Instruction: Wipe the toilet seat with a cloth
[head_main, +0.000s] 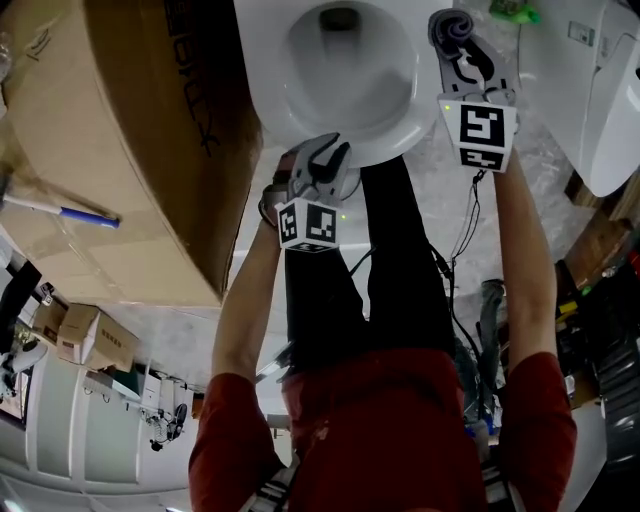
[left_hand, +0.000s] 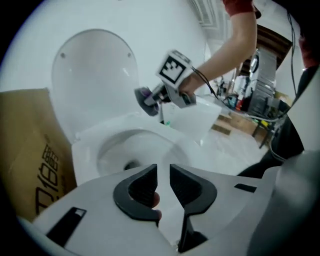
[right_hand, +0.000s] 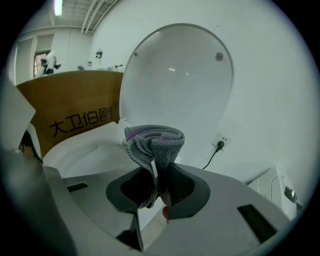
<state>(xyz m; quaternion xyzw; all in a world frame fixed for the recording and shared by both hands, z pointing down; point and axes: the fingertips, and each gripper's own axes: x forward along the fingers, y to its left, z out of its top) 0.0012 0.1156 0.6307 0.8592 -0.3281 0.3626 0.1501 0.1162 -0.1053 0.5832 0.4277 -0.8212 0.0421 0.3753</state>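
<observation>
Plainly the right gripper (right_hand: 159, 176) pinches the cloth (right_hand: 155, 140), seemingly above the toilet rim (head_main: 400, 115).

You stand on a pale floor (head_main: 545, 185). On it sits the toilet (head_main: 265, 60), a cardboard box (head_main: 120, 150) just beside it at your left, a white unit (head_main: 610, 110) at your right.

Grey cloth (head_main: 451, 26) in right gripper (head_main: 458, 45)

Head looks down — 3 views share toilet (head_main: 398, 118).
</observation>
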